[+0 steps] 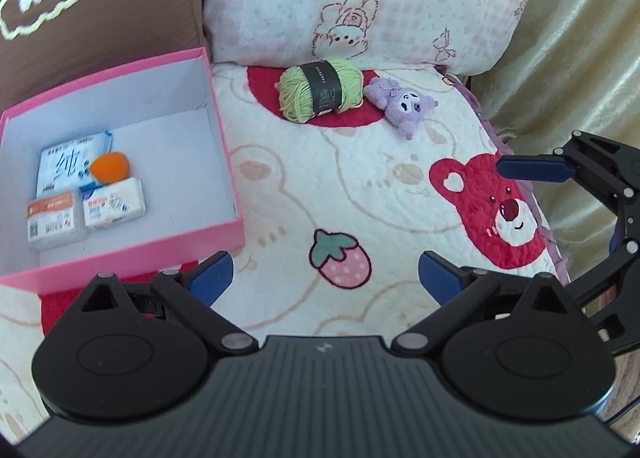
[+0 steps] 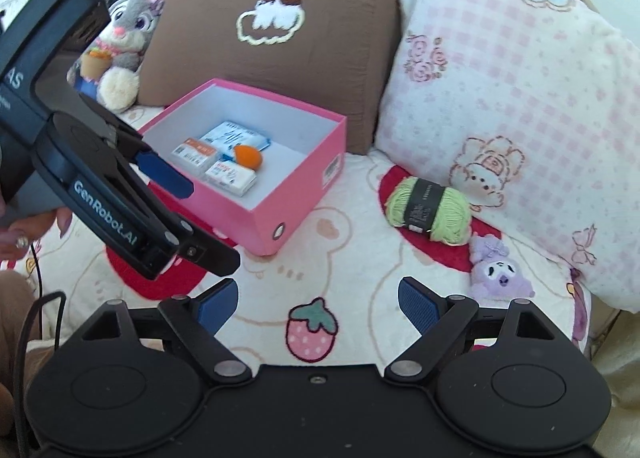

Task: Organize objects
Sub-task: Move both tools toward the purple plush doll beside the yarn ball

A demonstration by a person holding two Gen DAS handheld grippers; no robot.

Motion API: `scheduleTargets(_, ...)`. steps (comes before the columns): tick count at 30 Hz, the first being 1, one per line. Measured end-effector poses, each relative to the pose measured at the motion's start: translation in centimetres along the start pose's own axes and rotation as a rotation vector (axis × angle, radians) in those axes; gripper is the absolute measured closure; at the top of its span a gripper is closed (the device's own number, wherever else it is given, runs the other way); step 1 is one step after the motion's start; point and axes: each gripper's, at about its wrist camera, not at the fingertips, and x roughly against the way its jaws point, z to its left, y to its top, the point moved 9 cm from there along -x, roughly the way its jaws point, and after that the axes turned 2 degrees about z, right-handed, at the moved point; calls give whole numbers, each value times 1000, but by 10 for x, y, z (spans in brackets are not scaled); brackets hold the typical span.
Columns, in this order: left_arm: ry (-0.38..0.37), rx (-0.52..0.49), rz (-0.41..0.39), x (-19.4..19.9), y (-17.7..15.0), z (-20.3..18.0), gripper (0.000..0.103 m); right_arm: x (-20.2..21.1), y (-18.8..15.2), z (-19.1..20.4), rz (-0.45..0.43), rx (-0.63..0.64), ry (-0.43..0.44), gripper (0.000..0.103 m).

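Observation:
A pink box (image 1: 226,146) (image 2: 296,194) sits on the quilt and holds an orange ball (image 1: 110,167) (image 2: 247,155), tissue packs (image 1: 114,205) and a small carton (image 1: 56,224). A green yarn skein (image 1: 320,90) (image 2: 430,208) lies by the pillow, with a small purple plush toy (image 1: 404,106) (image 2: 496,270) touching its right side. My left gripper (image 1: 326,278) hovers open over the quilt just right of the box, with nothing between its fingers. My right gripper (image 2: 319,304) stands open and empty above the strawberry print, short of the yarn and the toy.
A brown cushion (image 2: 272,38) stands behind the box and a pink checked pillow (image 2: 520,98) behind the yarn. A grey bunny plush (image 2: 128,30) sits at the far left. Golden fabric (image 1: 580,58) borders the quilt's right edge. A person's hand (image 2: 24,234) holds the left gripper.

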Motion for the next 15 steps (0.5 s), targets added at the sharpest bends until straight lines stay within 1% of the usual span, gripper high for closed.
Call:
scheduleTargets(3,12,-34,-12,-6,8,-6,3,-2,1,-12,-16,-37,-5,13)
scheduleTargets(10,-59,-38,-22,-24,31,-21,3,-10,-1,-39,-44,-75,-85,13)
scheduleTargets(13,-78,-34,-29,-34,42,-25,4,-8,2,-50,-90,-97,-125,13)
scheduleTargets(15,-97,-22,-40,-40,50,-26,5,-8,3,-56,-123,-84,-164,13)
